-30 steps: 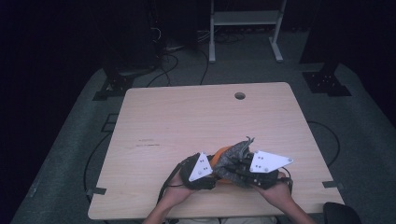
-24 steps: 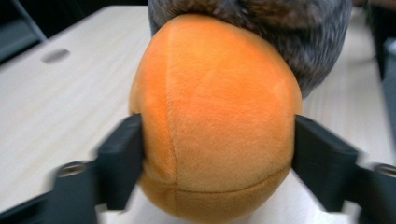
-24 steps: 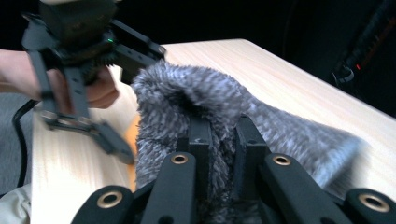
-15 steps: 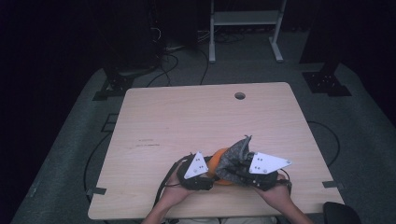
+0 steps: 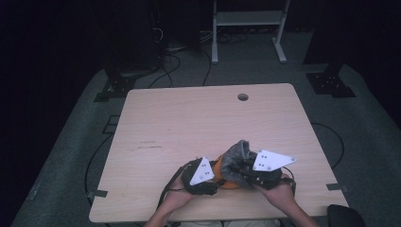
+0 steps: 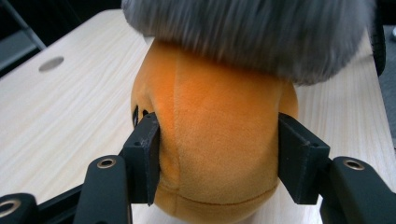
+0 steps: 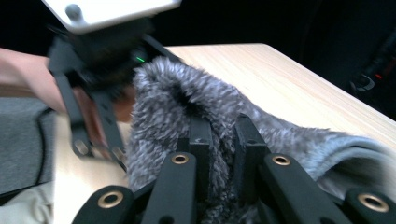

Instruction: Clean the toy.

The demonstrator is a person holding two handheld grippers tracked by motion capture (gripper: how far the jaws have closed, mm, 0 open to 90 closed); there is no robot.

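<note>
An orange plush toy (image 6: 219, 140) stands on the table (image 5: 189, 123) near the front edge. Its top is capped by a grey fuzzy cloth (image 6: 243, 32). My left gripper (image 6: 218, 126) is shut on the plush. Its pads (image 6: 147, 140) press into both sides, and the jaws have just closed a little tighter. My right gripper (image 7: 223, 126) is shut on a fold of the grey fuzzy cloth (image 7: 168, 102). In the high view, the left gripper (image 5: 213, 177) and right gripper (image 5: 243, 168) meet at the orange plush (image 5: 218, 166) and the grey cloth (image 5: 238, 153).
A round cable hole (image 5: 243, 97) sits near the table's far edge. Bare wood stretches behind and to both sides of the hands. Cables and a white metal stand (image 5: 248, 19) are on the dark floor beyond. The left gripper's pale plate (image 7: 107, 11) shows in the right gripper view.
The grey cloth's free end has shifted slightly over the plush. Both hands remain at about the same spot.
</note>
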